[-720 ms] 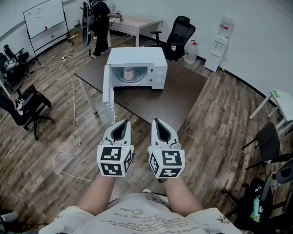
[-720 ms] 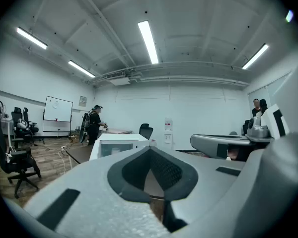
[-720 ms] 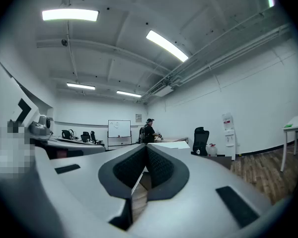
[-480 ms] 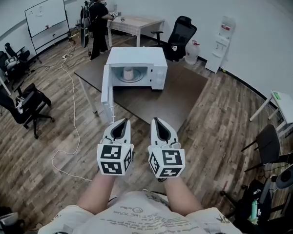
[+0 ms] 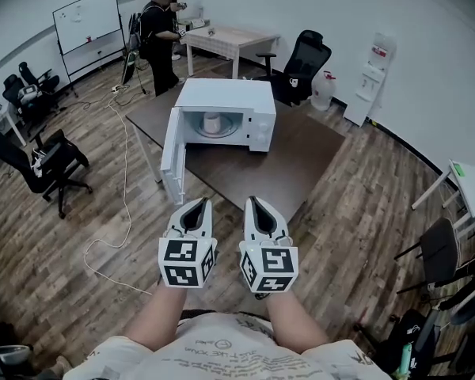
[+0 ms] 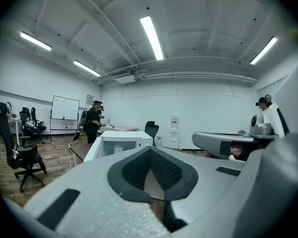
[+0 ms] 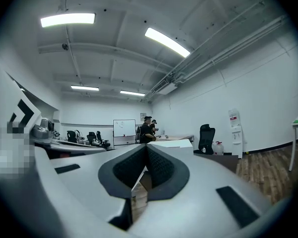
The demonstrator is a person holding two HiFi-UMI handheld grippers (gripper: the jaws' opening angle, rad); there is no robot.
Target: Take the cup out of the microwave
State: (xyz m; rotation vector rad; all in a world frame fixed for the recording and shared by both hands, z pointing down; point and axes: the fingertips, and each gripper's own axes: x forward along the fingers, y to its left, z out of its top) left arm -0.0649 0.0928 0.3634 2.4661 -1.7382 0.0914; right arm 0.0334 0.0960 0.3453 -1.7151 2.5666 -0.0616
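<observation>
A white microwave (image 5: 226,101) stands on a dark brown table (image 5: 261,165), its door (image 5: 172,153) swung open to the left. A pale cup (image 5: 212,122) sits inside on the turntable. Both grippers hover side by side over the wood floor, well short of the table's near edge. The left gripper (image 5: 195,206) and the right gripper (image 5: 256,204) are shut with nothing in them. In the left gripper view the left gripper (image 6: 150,152) points at the microwave (image 6: 120,145). Past the right gripper (image 7: 146,150), the microwave's top (image 7: 176,143) shows.
A black office chair (image 5: 307,62) stands behind the table and another (image 5: 39,165) stands at the left. A cable (image 5: 123,204) runs across the floor. Two people (image 5: 157,34) stand by a light table (image 5: 229,42) at the back. A whiteboard (image 5: 87,22) and a water dispenser (image 5: 376,74) line the walls.
The view has shifted a little: the microwave and table sit slightly lower and to the right in frame. The people at the back have moved. Both grippers keep their pose, still shut.
</observation>
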